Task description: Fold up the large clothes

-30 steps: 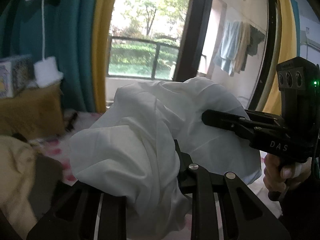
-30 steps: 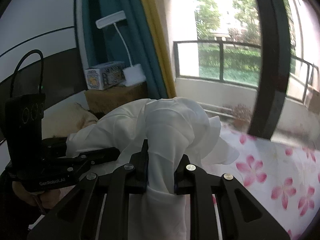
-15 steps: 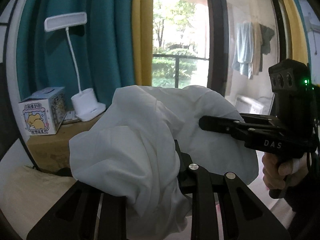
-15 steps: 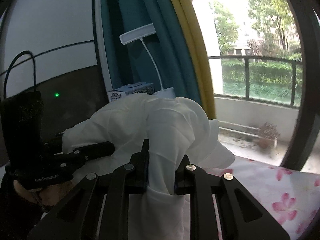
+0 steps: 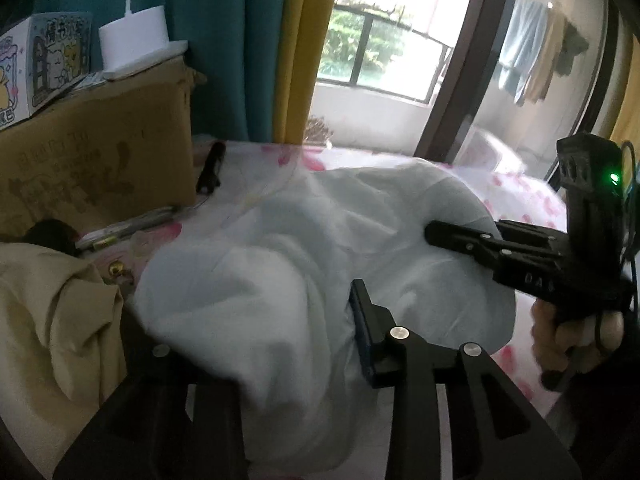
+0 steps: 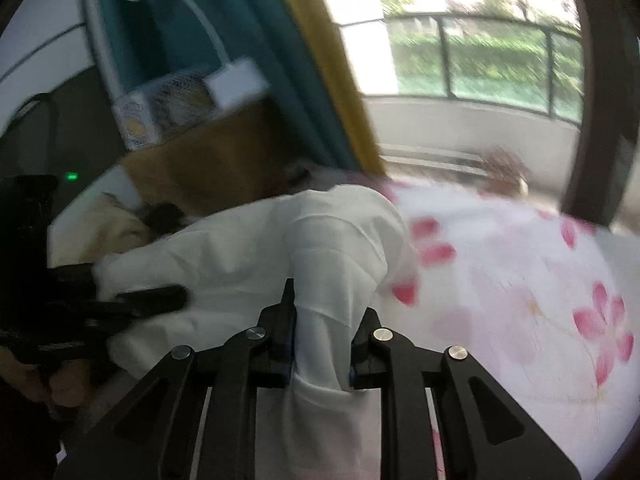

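A bunched white garment (image 5: 320,240) lies partly on the pink-flowered bed sheet (image 6: 520,280). My left gripper (image 5: 272,320) has a thick fold of it between its jaws, which are opening. Cloth lies against the right pad and covers the left finger. My right gripper (image 6: 326,308) pinches another fold (image 6: 320,280) between both pads, its jaws opening slightly. The two grippers stand close together over the garment. In the left wrist view the right gripper (image 5: 432,230), held by a hand (image 5: 576,344), reaches in from the right. In the right wrist view the left gripper (image 6: 176,298) enters from the left.
A cardboard box (image 5: 100,152) stands at the bed's far left with a white lamp base (image 5: 136,40) and a printed carton (image 5: 44,56) on top. A beige cloth (image 5: 48,320) is heaped at the left. A black pen-like object (image 5: 210,168) lies near the box. Curtains and a window are behind.
Both grippers have come down and tilted toward the bed with the garment. It hung in the air before and now rests on the sheet.
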Demonstrator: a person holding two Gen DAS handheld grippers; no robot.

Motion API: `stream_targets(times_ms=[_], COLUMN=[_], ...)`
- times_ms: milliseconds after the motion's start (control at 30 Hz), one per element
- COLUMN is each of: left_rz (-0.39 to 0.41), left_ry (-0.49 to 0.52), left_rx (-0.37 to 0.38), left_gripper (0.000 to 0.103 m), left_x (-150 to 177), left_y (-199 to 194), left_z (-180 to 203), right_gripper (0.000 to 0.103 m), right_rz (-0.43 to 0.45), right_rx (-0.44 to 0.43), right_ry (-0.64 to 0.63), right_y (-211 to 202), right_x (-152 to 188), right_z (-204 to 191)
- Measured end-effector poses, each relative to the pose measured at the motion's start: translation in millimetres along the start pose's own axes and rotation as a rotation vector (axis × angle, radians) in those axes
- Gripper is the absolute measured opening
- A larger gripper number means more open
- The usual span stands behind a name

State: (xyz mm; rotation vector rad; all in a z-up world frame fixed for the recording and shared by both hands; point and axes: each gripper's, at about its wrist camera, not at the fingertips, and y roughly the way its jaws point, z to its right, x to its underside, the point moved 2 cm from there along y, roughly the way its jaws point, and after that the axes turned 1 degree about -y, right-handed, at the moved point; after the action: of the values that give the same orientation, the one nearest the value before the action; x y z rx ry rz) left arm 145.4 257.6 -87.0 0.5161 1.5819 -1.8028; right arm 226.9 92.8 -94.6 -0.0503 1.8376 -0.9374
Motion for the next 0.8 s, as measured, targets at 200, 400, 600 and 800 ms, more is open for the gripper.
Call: stream_targets(times_ms=[200, 400, 600, 800], left_rz=[-0.06, -0.088, -0.103, -0.058], left_ry=[0.016, 0.049, 0.034, 0.042], left_rx=[-0.025, -0.107, -0.124, -0.175], left_gripper=[0.035, 0.035, 0.035, 0.035], left_x=[11, 20, 29, 31], left_y=[11, 9, 0, -26], left_z=[-1, -2, -3, 4], right_gripper=[0.039, 0.048, 0.064, 0.068], right_rz=[-0.122, -0.123, -0.127, -0.144], right_rx=[0.028, 0.045, 0.074, 0.091], right_ry=[0.118, 0.113, 0.115, 0.104], right_y=[17, 10, -6, -18], right_x=[17, 21, 28, 34], right_z=[37, 38, 39, 35])
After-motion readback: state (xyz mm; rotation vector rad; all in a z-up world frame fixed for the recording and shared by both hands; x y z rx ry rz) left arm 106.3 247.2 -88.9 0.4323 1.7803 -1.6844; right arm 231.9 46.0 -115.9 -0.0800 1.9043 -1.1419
